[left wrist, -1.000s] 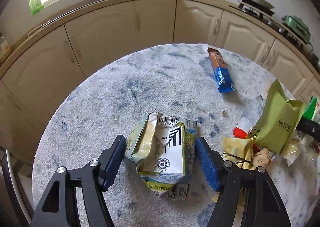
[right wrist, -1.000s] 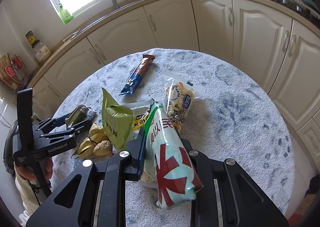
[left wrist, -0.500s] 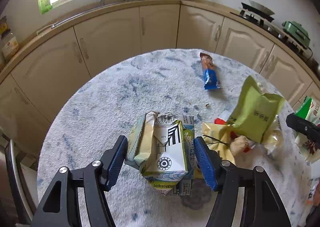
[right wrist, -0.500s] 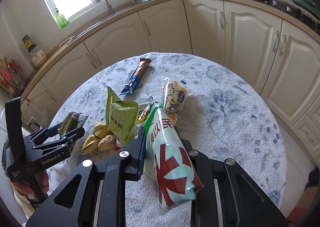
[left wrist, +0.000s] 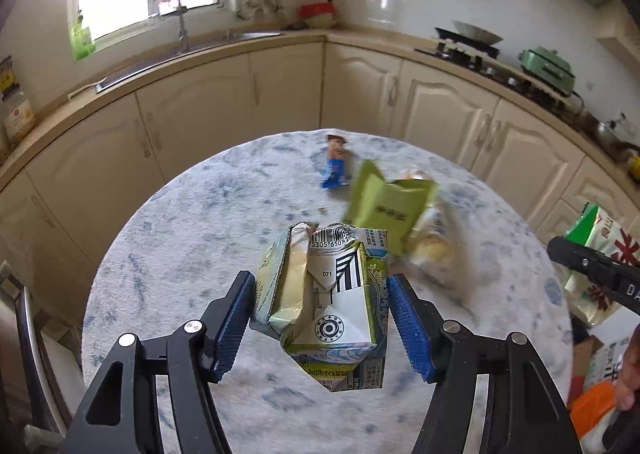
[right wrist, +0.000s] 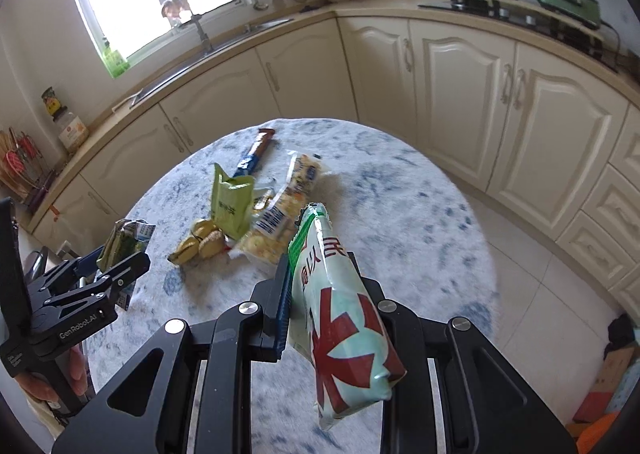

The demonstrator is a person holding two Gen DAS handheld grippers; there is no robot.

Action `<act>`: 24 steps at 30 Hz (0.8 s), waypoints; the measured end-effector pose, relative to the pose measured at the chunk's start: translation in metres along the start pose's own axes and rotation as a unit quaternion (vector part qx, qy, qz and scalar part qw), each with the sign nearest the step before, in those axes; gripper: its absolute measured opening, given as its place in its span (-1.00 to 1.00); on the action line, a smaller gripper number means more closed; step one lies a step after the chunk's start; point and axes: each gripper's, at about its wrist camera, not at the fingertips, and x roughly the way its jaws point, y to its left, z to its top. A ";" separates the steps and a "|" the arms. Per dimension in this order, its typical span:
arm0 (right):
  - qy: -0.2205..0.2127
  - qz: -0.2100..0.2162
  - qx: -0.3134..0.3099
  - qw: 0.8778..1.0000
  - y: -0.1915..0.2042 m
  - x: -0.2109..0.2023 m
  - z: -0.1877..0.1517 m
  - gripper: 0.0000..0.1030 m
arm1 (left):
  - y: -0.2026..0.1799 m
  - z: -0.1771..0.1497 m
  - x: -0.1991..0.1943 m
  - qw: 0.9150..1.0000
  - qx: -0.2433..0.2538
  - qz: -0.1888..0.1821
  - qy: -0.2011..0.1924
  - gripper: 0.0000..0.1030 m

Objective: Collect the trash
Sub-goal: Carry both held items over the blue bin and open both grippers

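Two grippers, and each already has a piece of trash clamped between its pads and clear of the rug. In the left wrist view the left gripper is closed on a crushed carton, centre of the frame, standing roughly upright with its barcoded end pointing away from the camera. In the right wrist view the right gripper pinches a pale green packet with red print, its long axis running from the pads back toward the camera at lower centre.

Whatever comes next turns, I'd say, on where the bin lies, and no bin shows in either view; some boxes and bags sit at the lower right edge of both pictures, too cropped to name.

Out past the tools, on the round blue-and-white rug, the leftovers cluster in the middle of the frame, above and left of the right gripper:
- one green pouch, standing up;
- one blue-and-brown bar wrapper, lying lengthwise away from the camera;
- one clear snack bag;
- a few yellowish scraps, too jumbled to count.

The left gripper seems nearer the scraps.
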 end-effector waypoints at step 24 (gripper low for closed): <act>-0.020 -0.179 0.163 0.970 -0.189 -0.144 -0.129 -0.55 | -0.251 -0.064 -0.005 0.961 0.194 -0.193 0.044 0.22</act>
